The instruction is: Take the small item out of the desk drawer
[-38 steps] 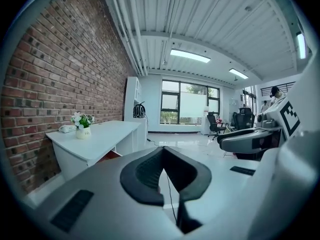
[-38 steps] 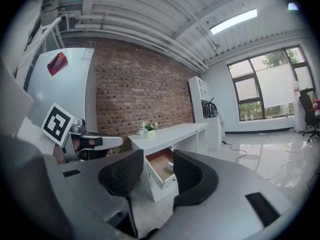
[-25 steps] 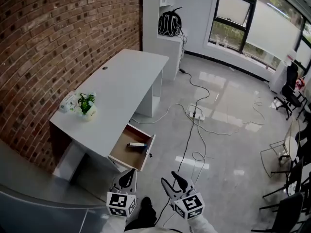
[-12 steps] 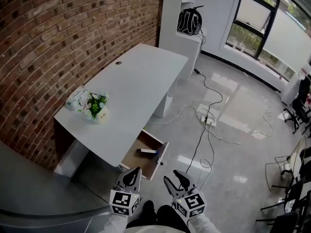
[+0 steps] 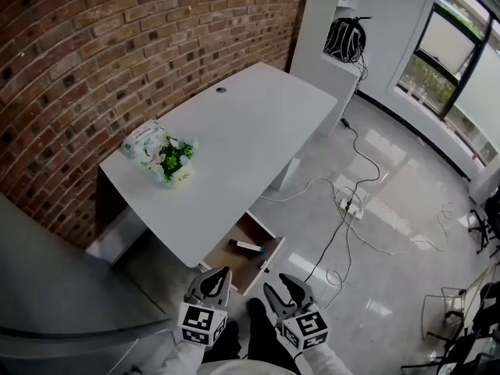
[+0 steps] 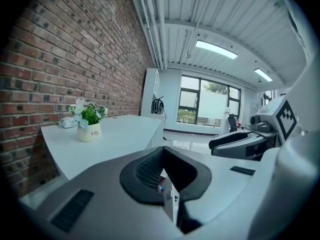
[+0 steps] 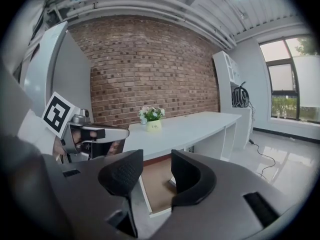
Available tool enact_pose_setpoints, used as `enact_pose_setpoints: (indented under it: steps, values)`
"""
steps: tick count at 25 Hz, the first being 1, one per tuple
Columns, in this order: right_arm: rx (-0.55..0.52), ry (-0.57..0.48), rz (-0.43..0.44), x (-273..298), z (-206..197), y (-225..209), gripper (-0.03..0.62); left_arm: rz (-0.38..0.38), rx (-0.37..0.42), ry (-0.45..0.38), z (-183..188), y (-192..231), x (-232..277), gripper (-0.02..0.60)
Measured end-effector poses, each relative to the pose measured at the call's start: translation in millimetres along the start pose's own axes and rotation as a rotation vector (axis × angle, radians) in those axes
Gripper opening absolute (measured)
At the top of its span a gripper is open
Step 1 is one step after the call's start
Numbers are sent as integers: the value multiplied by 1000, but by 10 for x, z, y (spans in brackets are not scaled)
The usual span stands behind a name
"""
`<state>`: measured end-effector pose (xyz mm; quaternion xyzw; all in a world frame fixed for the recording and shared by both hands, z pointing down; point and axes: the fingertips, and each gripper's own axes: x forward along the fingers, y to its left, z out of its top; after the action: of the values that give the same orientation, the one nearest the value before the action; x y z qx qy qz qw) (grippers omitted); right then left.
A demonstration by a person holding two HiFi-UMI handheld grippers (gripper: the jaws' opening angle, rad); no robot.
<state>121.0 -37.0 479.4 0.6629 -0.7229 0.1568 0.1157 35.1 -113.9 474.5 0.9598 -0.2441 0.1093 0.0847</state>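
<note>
Desk runs up centre frame against brick wall. Drawer stands open at desk's lower edge; item lies inside, upper right part. Drawer front sits between item and both grippers. Left gripper, bottom centre: jaws together, empty. Right gripper beside it: jaws apart, empty. Plant and tissue pack at desk's left end. Cables and 1 power strip on floor, right.

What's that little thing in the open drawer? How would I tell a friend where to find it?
Start at the long white desk against the red brick wall. Under its near end an open brown-lined drawer sticks out. Inside lies a slim white bar with a blue tip, the only thing seen in it.
</note>
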Motion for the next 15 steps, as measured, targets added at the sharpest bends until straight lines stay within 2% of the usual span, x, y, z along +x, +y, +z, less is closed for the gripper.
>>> enact_pose_setpoints:
  steps: [15]
  values:
    - [-177,182,317,999,-220,-503,215,271,-142,52,-275,252,425,15]
